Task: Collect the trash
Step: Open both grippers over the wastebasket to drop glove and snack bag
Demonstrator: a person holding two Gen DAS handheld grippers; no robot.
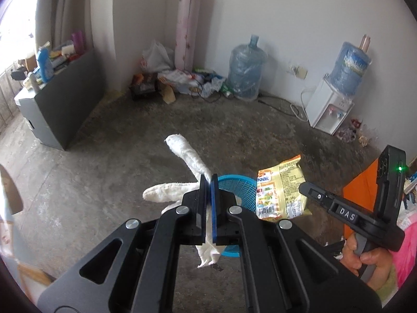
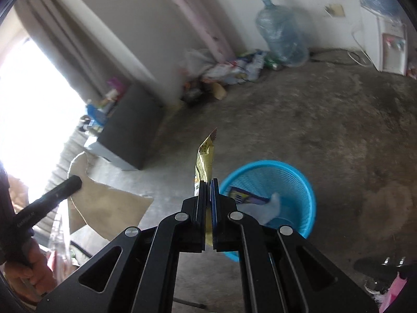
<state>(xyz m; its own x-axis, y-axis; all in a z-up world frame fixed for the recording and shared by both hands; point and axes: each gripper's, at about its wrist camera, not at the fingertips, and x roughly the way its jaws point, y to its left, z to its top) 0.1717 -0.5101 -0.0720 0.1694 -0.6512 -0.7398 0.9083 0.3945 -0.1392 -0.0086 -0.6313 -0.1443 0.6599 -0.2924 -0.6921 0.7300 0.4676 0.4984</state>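
Left gripper (image 1: pixel 208 180): its jaws are pressing together on a white cloth (image 1: pixel 179 146), just above the blue basket (image 1: pixel 235 186).
Right gripper (image 2: pixel 207 182): its jaws are clamping a yellow snack wrapper (image 2: pixel 204 156), which is standing upright just left of the blue basket (image 2: pixel 292 174).
Left view only: it is showing the wrapper's printed face (image 1: pixel 280 190) right of the basket, and the right hand (image 1: pixel 365 258) holding its tool.
Right view only: it is looking into the basket, where a printed packet (image 2: pixel 243 195) and something pale are lying.
Floor (image 1: pixel 109 172): bare grey concrete is lying under the basket.
Room: a water dispenser (image 1: pixel 329 104), a wrapped water jug (image 1: pixel 246 70) and a litter pile (image 1: pixel 179 80) are standing along the white wall beyond the basket.
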